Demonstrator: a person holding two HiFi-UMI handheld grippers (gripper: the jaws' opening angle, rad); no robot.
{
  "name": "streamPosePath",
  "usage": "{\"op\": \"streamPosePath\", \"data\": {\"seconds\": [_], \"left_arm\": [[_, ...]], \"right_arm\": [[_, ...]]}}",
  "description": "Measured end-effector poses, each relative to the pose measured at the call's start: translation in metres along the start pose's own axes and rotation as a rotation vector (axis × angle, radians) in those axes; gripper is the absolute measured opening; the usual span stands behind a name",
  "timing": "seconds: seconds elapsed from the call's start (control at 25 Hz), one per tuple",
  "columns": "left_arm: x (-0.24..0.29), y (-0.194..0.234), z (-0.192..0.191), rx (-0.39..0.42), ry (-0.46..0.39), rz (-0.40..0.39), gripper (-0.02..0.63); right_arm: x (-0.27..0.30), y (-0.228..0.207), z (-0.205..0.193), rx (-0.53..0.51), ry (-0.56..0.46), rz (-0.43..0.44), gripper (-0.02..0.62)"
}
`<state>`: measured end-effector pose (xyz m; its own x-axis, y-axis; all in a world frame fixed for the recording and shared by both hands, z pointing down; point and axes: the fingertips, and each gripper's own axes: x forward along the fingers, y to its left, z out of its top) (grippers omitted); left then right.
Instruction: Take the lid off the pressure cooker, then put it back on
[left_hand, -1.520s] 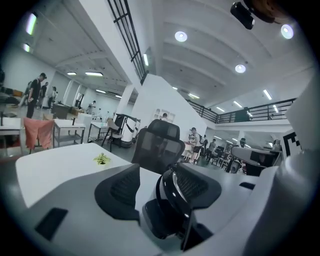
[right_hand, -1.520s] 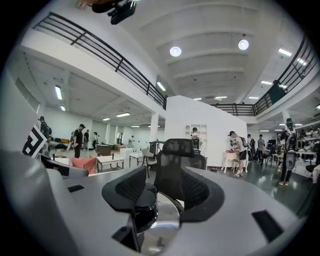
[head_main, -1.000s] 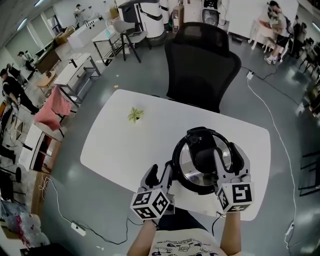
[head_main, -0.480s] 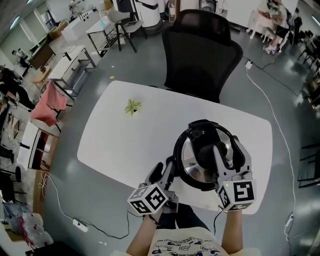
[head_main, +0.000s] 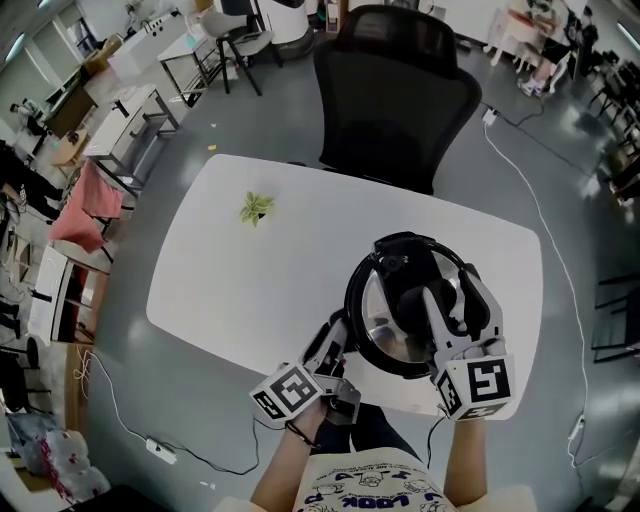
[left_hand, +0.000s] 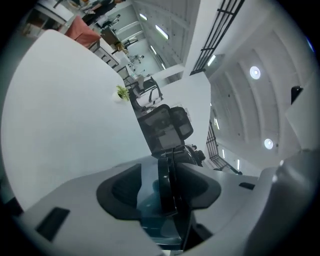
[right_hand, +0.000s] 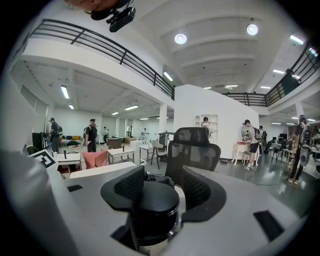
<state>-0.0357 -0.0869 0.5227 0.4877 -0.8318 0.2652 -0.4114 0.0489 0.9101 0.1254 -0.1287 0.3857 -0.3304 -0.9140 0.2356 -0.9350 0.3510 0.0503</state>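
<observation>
The right gripper's (right_hand: 160, 186) jaws are opening around the lid's (head_main: 378, 322) knob (right_hand: 156, 206), while the left gripper (left_hand: 160, 189) sits open astride the cooker's rim (left_hand: 169, 167) on the bench (head_main: 250, 290).

Pressure cooker (head_main: 352, 305), steel lid (head_main: 378, 324) on

**White table, 2 things on it**

The white table (head_main: 250, 290) with rounded corners stands on a grey floor (head_main: 200, 120). 2 things rest directly on its top. A small green sprig (head_main: 254, 207) lies alone toward the far left. The pressure cooker (head_main: 382, 322) stands at the near right, close to the near edge and well apart from the sprig.
</observation>
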Motion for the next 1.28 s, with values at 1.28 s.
{"op": "streamPosePath", "data": {"seconds": [1.28], "left_arm": [[0.001,-0.007,0.000,-0.003,0.080,-0.029,0.123]], "right_arm": [[-0.013,0.045,-0.015,-0.506,0.398,0.698,0.330]]}}
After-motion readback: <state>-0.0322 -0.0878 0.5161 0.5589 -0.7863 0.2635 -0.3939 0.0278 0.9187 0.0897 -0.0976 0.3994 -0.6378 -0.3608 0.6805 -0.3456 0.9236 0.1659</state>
